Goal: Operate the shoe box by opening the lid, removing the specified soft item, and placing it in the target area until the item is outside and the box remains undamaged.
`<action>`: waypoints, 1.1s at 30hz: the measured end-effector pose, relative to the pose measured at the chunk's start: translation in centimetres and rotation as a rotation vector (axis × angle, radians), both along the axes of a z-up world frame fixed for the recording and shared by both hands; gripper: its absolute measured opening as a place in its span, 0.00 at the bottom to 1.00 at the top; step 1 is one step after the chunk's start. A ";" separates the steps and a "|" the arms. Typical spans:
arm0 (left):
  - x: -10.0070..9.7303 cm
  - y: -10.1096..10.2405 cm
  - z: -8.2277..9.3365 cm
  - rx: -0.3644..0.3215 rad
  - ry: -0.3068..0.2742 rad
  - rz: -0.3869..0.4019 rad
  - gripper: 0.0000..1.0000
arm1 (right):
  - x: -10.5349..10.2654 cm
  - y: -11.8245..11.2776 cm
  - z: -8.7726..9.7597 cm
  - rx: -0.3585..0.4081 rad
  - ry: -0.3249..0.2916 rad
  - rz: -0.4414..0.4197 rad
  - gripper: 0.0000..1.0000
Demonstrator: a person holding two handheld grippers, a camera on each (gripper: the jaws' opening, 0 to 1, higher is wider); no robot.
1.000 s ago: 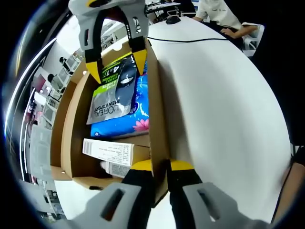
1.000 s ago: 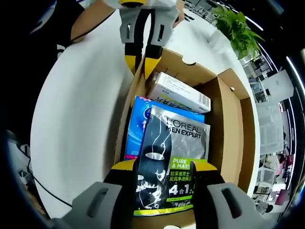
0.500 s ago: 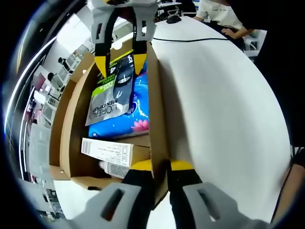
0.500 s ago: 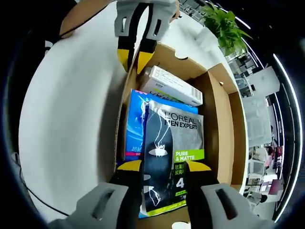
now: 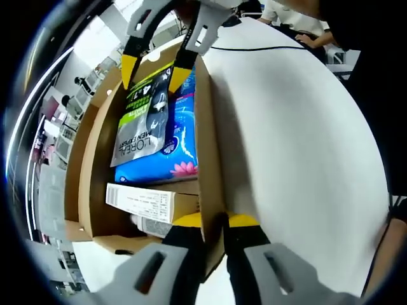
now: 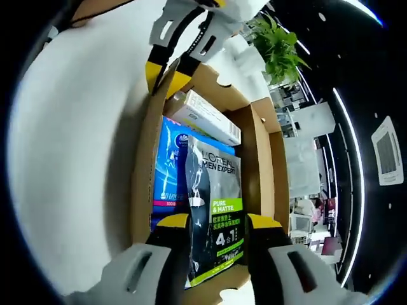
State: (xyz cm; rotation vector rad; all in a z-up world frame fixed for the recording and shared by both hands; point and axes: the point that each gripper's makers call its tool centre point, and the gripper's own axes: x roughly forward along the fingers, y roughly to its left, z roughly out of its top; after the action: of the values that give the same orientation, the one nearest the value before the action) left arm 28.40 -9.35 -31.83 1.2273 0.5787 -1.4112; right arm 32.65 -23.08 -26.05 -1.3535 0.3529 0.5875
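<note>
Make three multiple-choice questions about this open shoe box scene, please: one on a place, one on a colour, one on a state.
1. Where does the grey sachet lie?
A. on the blue pack, inside the box
B. on the table beside the box
C. under the white carton

2. What colour is the pack beneath the sachet?
A. red
B. blue
C. black

3. What is the left gripper doing?
A. hanging open above the table
B. holding the sachet
C. shut on the box wall

Answers: 1 A, the sachet overlaps the blue pack within the cardboard box. 2 B, blue shows with a pink flower. 3 C, its jaws pinch the cardboard wall between them.
</note>
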 end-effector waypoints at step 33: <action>0.2 0.0 -0.1 0.002 0.001 0.012 0.09 | 2.0 -0.6 6.2 0.027 -0.327 -0.042 0.67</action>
State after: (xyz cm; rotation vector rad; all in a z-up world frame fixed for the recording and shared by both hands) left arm 28.55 -9.39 -31.90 1.2236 0.5873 -1.4017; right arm 34.66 -23.66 -19.82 -1.3860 0.1067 0.3272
